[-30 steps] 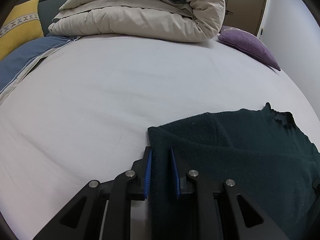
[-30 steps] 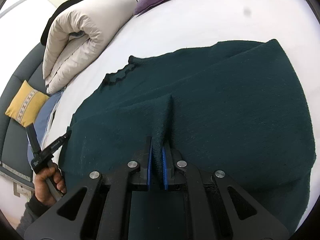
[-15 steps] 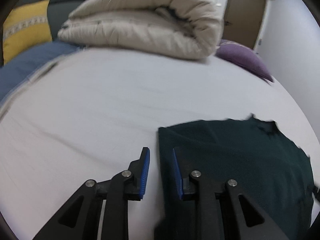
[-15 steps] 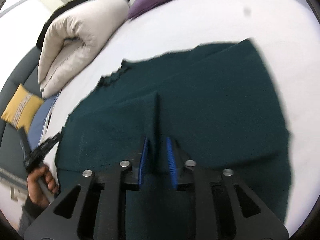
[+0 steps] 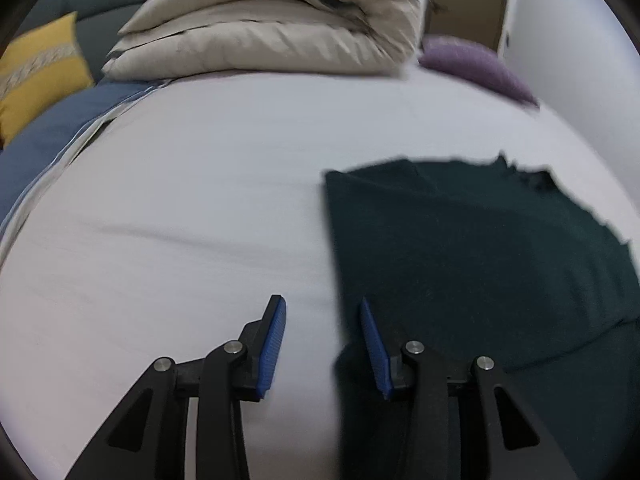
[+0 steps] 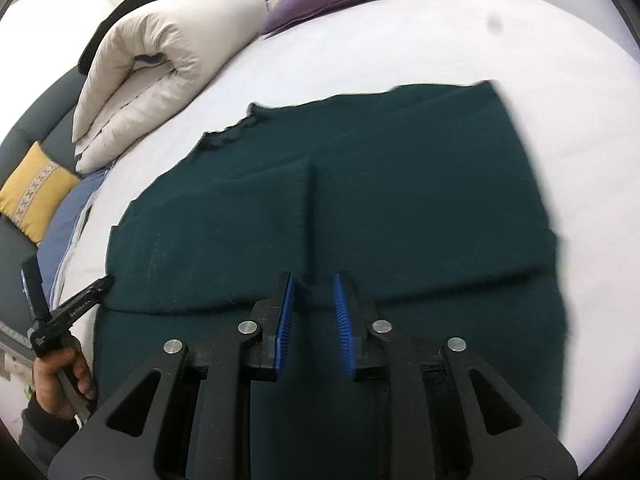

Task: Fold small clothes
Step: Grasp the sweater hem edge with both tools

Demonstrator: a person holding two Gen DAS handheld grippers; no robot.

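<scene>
Far side of the white bed [image 5: 192, 184]: rolled beige duvet [image 5: 272, 28], purple cushion [image 5: 476, 64] to its right, yellow pillow [image 5: 36, 76] and blue cover [image 5: 48, 136] at far left. None of these touches the garment.

Bare sheet lies left of the garment and beyond its far edge; in the right wrist view more white sheet shows on the right.

Dark green garment [image 6: 360, 184] lies flat on the bed's near part, a folded flap on top with a straight vertical edge in the middle, scalloped neckline at the far edge.

Left gripper [image 5: 322, 340]: jaws apart, straddling the garment's left edge, holding nothing. Right gripper [image 6: 314, 312]: jaws apart above the cloth, nothing clamped. Left hand [image 6: 60, 380] visible at near left.
</scene>
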